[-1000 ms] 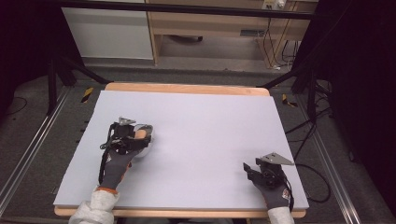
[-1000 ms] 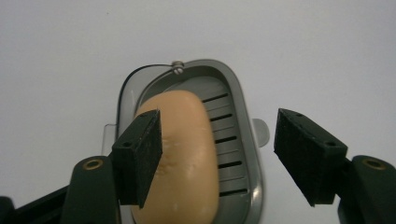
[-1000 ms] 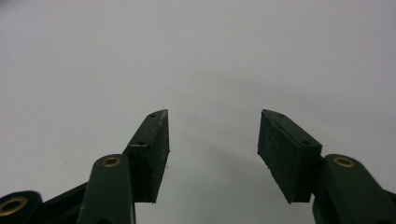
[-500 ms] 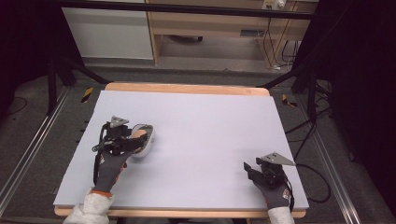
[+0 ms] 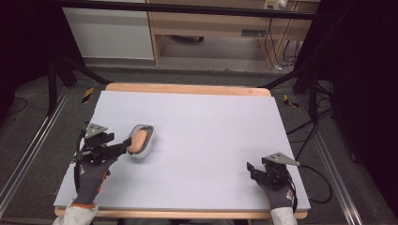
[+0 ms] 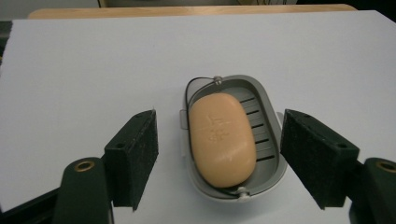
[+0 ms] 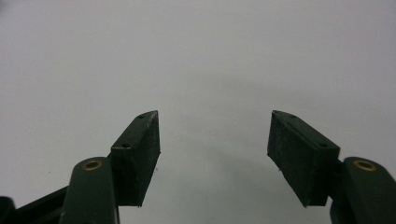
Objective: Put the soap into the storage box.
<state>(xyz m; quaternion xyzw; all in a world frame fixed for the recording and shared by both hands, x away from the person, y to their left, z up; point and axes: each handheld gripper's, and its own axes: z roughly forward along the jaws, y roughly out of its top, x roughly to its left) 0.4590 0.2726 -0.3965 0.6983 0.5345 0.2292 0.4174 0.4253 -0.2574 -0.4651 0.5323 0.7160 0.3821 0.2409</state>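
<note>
High view: the soap dish (image 5: 142, 140) sits on the left part of the white table (image 5: 211, 131), w/ an orange bar of soap (image 5: 137, 140) lying in it. The left gripper (image 5: 123, 146) is right at the dish's near-left edge, jaws pointing toward it; the right gripper (image 5: 252, 169) rests at the near-right corner, well apart from the dish, so the left hand is clearly the nearer one. Left gripper view: the jaws stand wide apart, nothing clamped, one pad either side of the dish's near end. The dish (image 6: 233, 135) lies straight ahead btwn the pads, a thin wire bail looping round its left and far rim. The soap (image 6: 222, 138) has its long axis running roughly along the gripper's line of sight, tilted a bit, so the jaws would close across the short width of the dish. Judged from this, a small push fwd would bring the pads alongside the dish walls. Right gripper view: the jaws are apart too, holding nothing, over bare table (image 7: 201, 56).
</note>
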